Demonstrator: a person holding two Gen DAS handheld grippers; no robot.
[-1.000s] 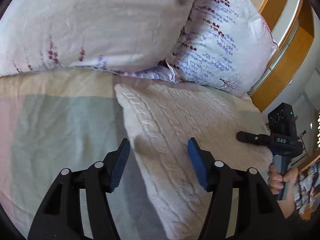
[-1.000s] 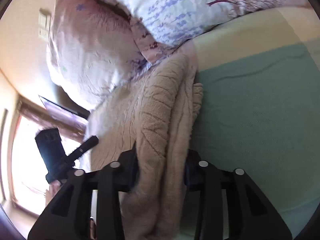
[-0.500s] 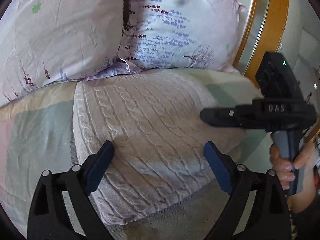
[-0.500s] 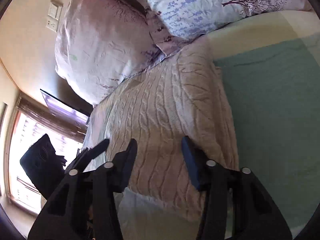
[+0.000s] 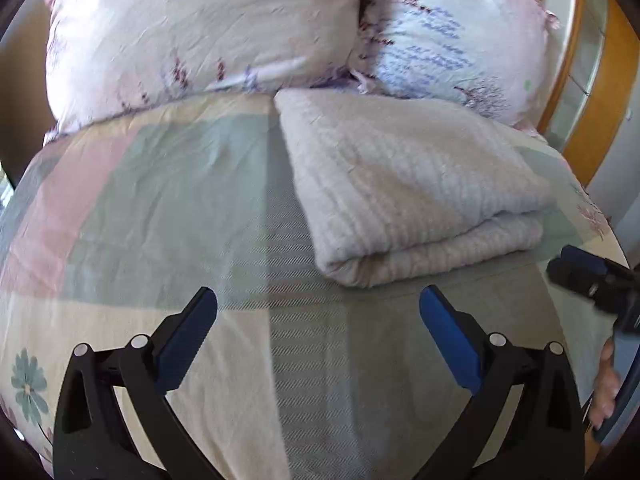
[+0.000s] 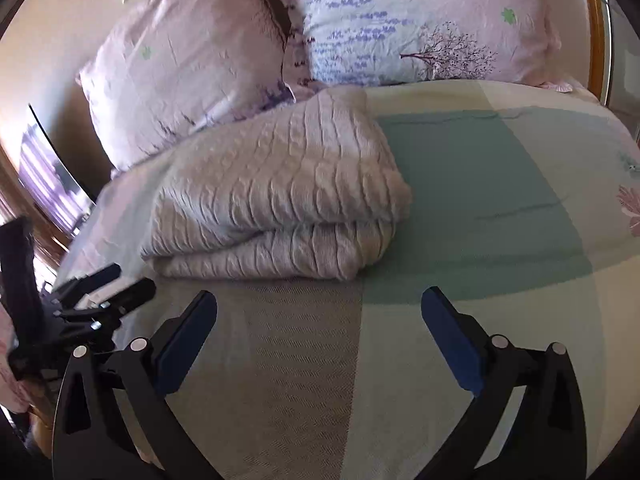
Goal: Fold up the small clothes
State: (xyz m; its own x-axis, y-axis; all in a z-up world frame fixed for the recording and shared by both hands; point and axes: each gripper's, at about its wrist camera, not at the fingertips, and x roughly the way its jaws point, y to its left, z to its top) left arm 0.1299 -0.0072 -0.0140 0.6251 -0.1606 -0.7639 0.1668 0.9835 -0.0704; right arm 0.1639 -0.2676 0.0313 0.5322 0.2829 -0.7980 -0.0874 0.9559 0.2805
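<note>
Two grippers, left (image 5: 318, 322) and right (image 6: 319, 322), have their jaws wide apart, holding nothing. The sweater (image 6: 280, 196) lies folded at the head end of the bed (image 6: 480, 220), touching the pillows (image 6: 192, 64), just ahead of both jaws. It looks soft, thick and floppy; grab its folded front edge.

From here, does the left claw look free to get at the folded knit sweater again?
Probably yes. The left claw is open and empty, with only bare bedspread between it and the folded sweater. The right claw sits off to the side.
</note>
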